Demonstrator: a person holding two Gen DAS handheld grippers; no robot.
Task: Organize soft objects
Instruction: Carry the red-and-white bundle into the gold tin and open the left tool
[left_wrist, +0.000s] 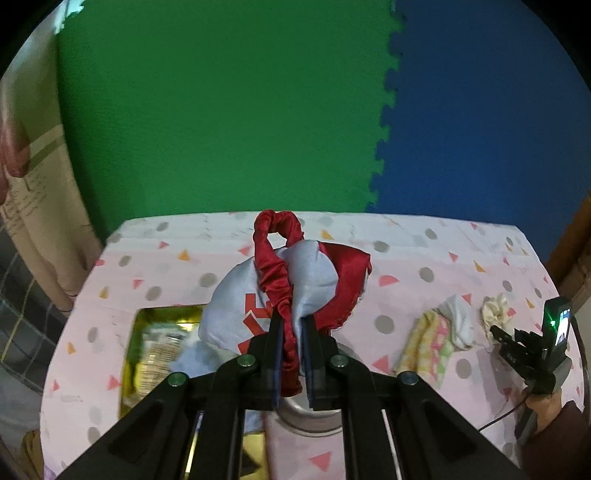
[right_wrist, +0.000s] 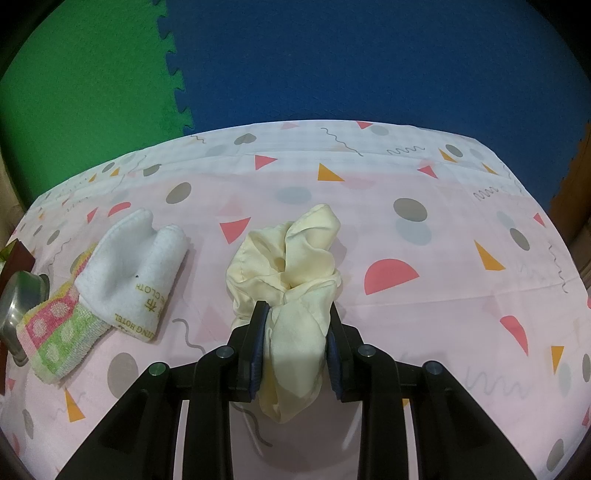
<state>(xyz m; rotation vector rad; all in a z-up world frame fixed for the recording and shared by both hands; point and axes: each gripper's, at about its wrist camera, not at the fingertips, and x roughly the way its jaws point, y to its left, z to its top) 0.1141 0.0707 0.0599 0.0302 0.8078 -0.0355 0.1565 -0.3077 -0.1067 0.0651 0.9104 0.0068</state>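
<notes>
Scrunchie sits mid-tablecloth, far from edges.

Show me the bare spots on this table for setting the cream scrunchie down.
Bare tablecloth lies right of the cream scrunchie, and along the far edge beyond it. A narrower strip separates it from the white washcloth. Further left is crowded: striped towel, metal lid.

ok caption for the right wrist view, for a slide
Right hand-held gripper shut on a cream scrunchie, beside a folded white cloth on the pink patterned tablecloth.
</notes>
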